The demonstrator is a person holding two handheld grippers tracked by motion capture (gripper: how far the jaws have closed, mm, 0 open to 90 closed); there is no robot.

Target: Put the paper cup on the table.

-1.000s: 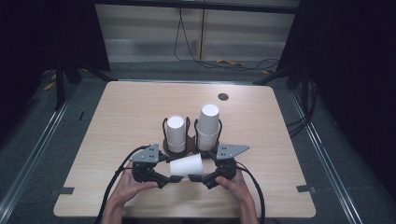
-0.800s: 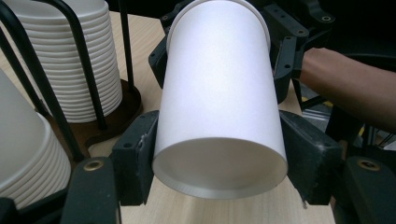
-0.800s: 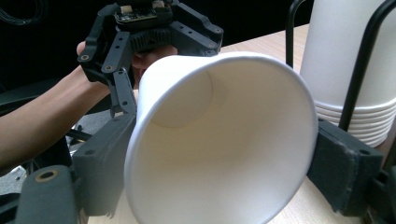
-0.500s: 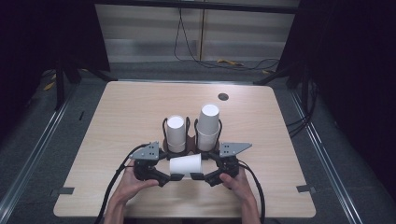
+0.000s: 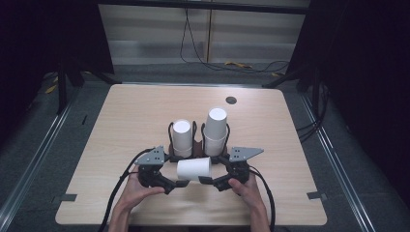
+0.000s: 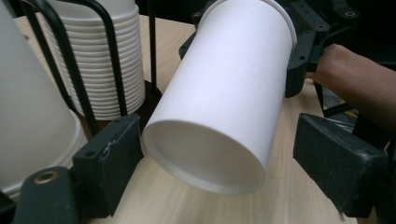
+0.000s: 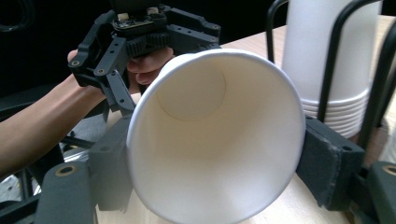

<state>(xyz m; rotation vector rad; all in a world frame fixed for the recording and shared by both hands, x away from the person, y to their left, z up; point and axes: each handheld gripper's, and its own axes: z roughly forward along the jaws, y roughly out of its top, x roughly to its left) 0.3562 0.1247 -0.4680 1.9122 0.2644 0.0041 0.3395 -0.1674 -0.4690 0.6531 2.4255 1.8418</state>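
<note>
A white paper cup (image 5: 194, 169) lies on its side, above the table's near middle, between my two grippers. My right gripper (image 5: 204, 180) is shut on its mouth end; in the right gripper view both pads (image 7: 327, 163) press the sides of the open rim of the cup (image 7: 210, 140). My left gripper (image 5: 180, 183) has just been opening and now stands open. The base end of the cup (image 6: 224, 102) sits between its jaws. One pad (image 6: 338, 161) stands well apart from the cup and the other is close beside the base rim.
Just behind the cup, a black wire holder (image 5: 195, 129) carries two stacks of white cups, a shorter left stack (image 5: 182, 137) and a taller right stack (image 5: 216, 129). A dark round hole (image 5: 231, 100) marks the far table top. Cables trail off the near edge.
The left gripper's jaws have spread apart off the cup's base end. The cup stays in the right gripper and both hands have kept their places.
</note>
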